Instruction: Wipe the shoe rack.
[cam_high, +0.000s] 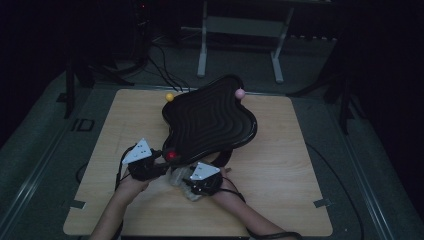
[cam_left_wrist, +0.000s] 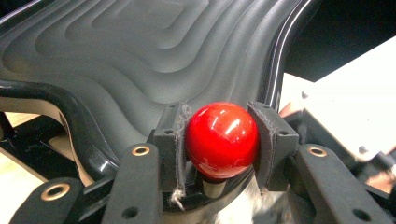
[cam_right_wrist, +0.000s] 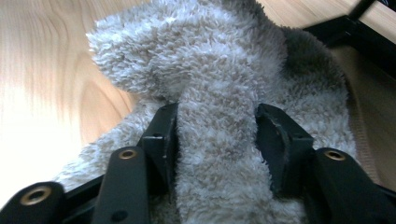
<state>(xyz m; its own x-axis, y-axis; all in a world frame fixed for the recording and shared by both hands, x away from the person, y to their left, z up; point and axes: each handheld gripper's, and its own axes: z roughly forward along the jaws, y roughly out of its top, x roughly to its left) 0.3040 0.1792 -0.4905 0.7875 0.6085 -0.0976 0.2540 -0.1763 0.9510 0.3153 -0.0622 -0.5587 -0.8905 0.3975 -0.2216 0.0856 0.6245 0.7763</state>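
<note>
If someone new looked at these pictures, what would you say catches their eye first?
First, the glossy red ball knob at the near corner of the black wavy ridged tray, clamped between the left gripper pads. Next, that tray itself, tilted up off the light wooden table, with a yellow ball knob and a pink one at its far corners. Lastly, the fluffy grey-white cloth under the tray's near edge, a fold lying between the right gripper jaws.

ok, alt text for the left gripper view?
The left claw grips a glossy red ball knob between its two black padded jaws, at the rim of a black wavy ridged plastic tray. Pale wooden tabletop shows at right beyond the tray's edge.
</note>
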